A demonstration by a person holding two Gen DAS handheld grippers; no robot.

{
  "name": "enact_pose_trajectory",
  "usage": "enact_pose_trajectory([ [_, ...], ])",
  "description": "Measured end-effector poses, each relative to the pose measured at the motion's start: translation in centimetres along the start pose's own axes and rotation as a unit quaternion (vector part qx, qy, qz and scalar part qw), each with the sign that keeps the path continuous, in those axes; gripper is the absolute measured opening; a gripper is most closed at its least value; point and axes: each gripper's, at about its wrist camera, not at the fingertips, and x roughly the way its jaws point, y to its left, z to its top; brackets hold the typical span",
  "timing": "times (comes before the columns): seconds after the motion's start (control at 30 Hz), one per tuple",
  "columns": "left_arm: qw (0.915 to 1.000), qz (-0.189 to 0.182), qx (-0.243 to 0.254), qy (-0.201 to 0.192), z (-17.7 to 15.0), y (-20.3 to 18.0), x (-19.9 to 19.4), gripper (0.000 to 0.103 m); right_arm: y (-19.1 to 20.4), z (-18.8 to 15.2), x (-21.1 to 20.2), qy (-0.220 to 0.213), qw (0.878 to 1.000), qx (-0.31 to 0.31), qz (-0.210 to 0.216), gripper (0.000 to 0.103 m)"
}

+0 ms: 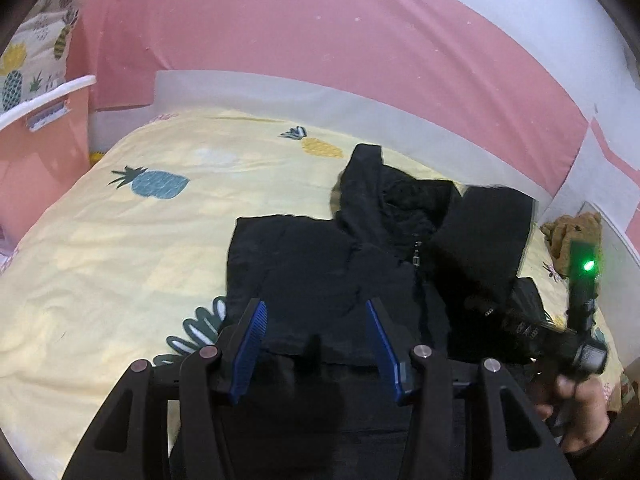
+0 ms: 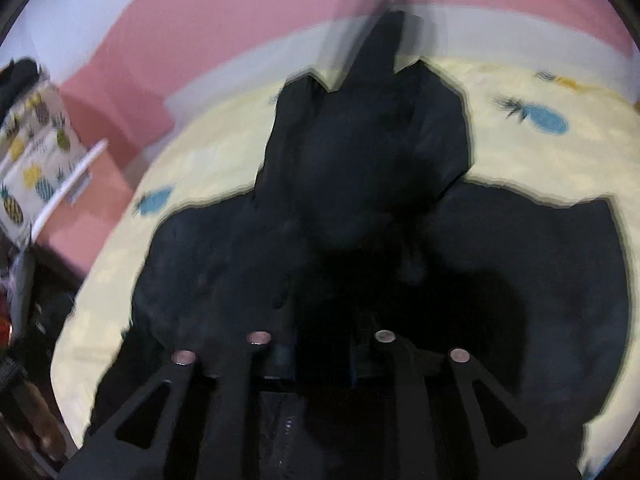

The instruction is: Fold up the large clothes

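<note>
A black hooded jacket (image 1: 332, 276) lies on the yellow pineapple-print bed cover (image 1: 132, 248), hood pointing to the far wall. My left gripper (image 1: 316, 320) is open just above the jacket's near edge, blue pads apart, holding nothing. In the left wrist view my right gripper (image 1: 496, 312) is at the jacket's right side, holding up a black sleeve (image 1: 484, 236). In the blurred right wrist view, my right gripper (image 2: 324, 344) is buried in dark jacket cloth (image 2: 380, 160); its fingertips are hidden, but the fingers look close together.
A pink and white wall panel (image 1: 320, 60) borders the bed's far side. A pineapple-print pillow (image 1: 36, 48) rests on a pink shelf at left. A brown soft toy (image 1: 572, 236) lies at the bed's right edge.
</note>
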Motion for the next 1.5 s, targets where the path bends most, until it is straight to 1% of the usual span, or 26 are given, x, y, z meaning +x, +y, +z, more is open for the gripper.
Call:
enact_pose_trajectory([
  [0.03,1.0,0.001,-0.003,0.002,0.0,0.3,0.2,0.051,0.2,-0.3,0.4,0.003,1.0,-0.006,0.004,0.039],
  [0.07,1.0,0.001,-0.005,0.002,-0.1,0.5,0.2,0.051,0.5,-0.4,0.5,-0.001,1.0,-0.015,0.01,0.05],
  [0.1,1.0,0.001,-0.006,0.001,-0.1,0.6,0.1,0.051,1.0,-0.5,0.3,-0.005,0.999,-0.028,0.016,0.057],
  [0.17,1.0,0.001,-0.008,0.0,0.0,0.6,0.1,0.051,1.6,-0.4,-0.5,-0.011,0.999,-0.046,0.011,0.059],
  [0.3,1.0,-0.007,-0.002,-0.006,0.6,-0.4,-0.2,0.051,1.6,0.2,-3.4,-0.034,0.997,-0.045,0.049,0.063],
  [0.4,0.9997,-0.019,0.013,-0.007,1.2,-2.3,0.0,0.051,1.0,0.3,-6.0,-0.063,0.995,-0.045,0.059,0.063],
  [0.5,0.9989,-0.033,0.034,-0.003,1.6,-4.9,1.2,0.051,-1.4,0.5,-8.2,-0.085,0.995,-0.026,0.045,0.063],
  [0.57,0.9976,-0.047,0.05,0.009,1.5,-6.8,2.7,0.051,-4.2,0.2,-9.3,-0.096,0.995,-0.006,0.016,0.063],
  [0.67,0.9944,-0.065,0.075,0.036,1.0,-9.4,6.1,0.051,-9.3,-0.3,-9.6,-0.094,0.993,0.041,-0.053,0.063],
  [0.7,0.9937,-0.064,0.082,0.042,0.7,-10.0,7.2,0.051,-11.2,-0.6,-9.5,-0.091,0.991,0.059,-0.074,0.063],
  [0.77,0.9932,-0.038,0.094,0.058,0.1,-10.3,9.7,0.051,-14.0,-1.2,-8.8,-0.082,0.988,0.086,-0.1,0.063],
  [0.8,0.9927,-0.021,0.095,0.071,-0.4,-10.2,10.9,0.051,-15.0,-1.4,-7.9,-0.069,0.987,0.092,-0.11,0.061],
  [0.87,0.991,0.003,0.096,0.093,-1.5,-9.3,13.0,0.051,-15.8,-2.0,-6.2,-0.048,0.988,0.088,-0.115,0.055],
  [0.97,0.9904,0.014,0.109,0.083,-3.1,-8.5,14.2,0.052,-15.8,-2.8,-3.1,-0.021,0.991,0.072,-0.113,0.055],
  [1.07,0.9911,0.014,0.104,0.082,-3.4,-8.2,14.5,0.052,-15.9,-2.8,-1.5,-0.016,0.991,0.064,-0.119,0.055],
  [1.2,0.9907,0.016,0.102,0.089,-2.9,-8.4,14.0,0.052,-16.0,-2.0,-2.9,-0.002,0.99,0.057,-0.129,0.055],
  [1.23,0.991,0.014,0.096,0.092,-2.6,-8.4,13.5,0.051,-15.6,-1.7,-3.9,-0.009,0.99,0.053,-0.13,0.055],
  [1.27,0.992,0.007,0.087,0.091,-2.0,-8.2,12.6,0.051,-15.4,-1.3,-5.1,-0.026,0.99,0.047,-0.128,0.055],
  [1.33,0.994,-0.007,0.081,0.072,-0.8,-8.3,11.2,0.051,-15.2,-0.1,-7.0,-0.056,0.99,0.043,-0.126,0.055],
  [1.4,0.9946,-0.003,0.091,0.05,0.5,-8.7,10.5,0.051,-15.7,1.3,-7.3,-0.061,0.988,0.044,-0.134,0.055],
  [1.43,0.9943,0.005,0.098,0.042,1.3,-8.9,10.8,0.051,-16.0,1.8,-7.1,-0.058,0.988,0.046,-0.139,0.055],
  [1.5,0.9937,0.015,0.097,0.053,2.2,-8.7,12.5,0.051,-17.1,2.9,-5.8,-0.045,0.987,0.058,-0.146,0.055],
])
